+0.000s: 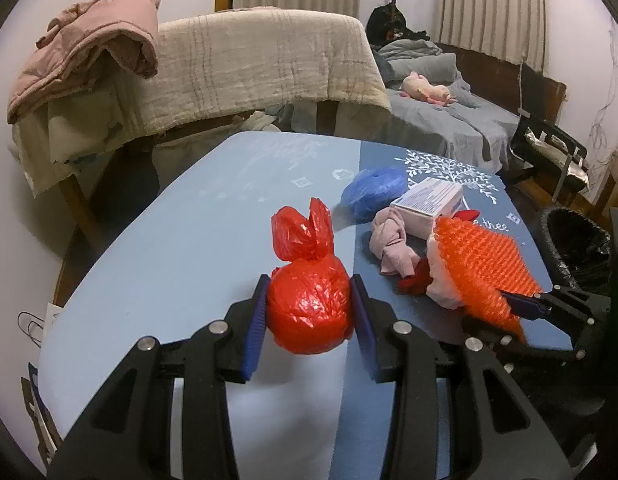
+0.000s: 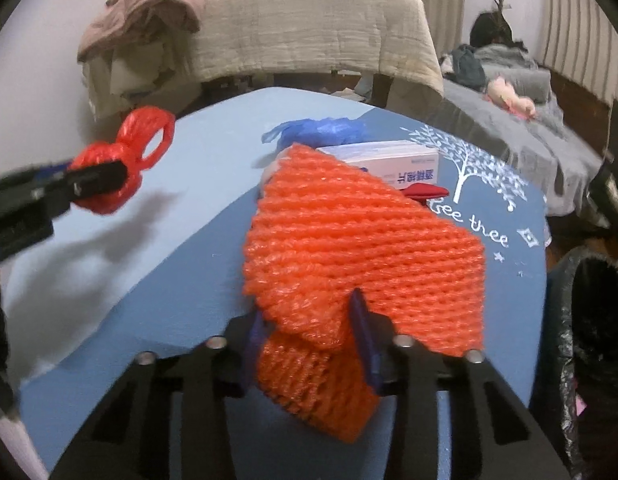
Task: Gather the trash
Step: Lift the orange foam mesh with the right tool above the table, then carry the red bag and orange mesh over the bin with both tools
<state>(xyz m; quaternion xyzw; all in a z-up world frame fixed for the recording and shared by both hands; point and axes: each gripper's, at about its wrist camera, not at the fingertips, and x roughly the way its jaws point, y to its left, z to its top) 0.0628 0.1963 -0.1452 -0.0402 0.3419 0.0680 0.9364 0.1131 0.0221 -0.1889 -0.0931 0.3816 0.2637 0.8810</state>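
A knotted red plastic bag (image 1: 309,308) sits between the blue pads of my left gripper (image 1: 309,285), which is shut on it. In the right wrist view the bag (image 2: 105,160) hangs a little above the blue table (image 2: 181,184), with its shadow below. My right gripper (image 2: 307,312) is shut on a folded corner of an orange foam net (image 2: 361,232). The rest of the net (image 1: 481,260) drapes over the trash pile at the table's right. A blue bag (image 1: 373,194), a white box (image 1: 427,202) and a pink wad (image 1: 393,246) lie there.
A black-lined bin (image 1: 581,248) stands off the table's right edge, also seen in the right wrist view (image 2: 589,320). Behind the table are a chair draped in a beige blanket (image 1: 261,64) and a grey bed (image 1: 449,116).
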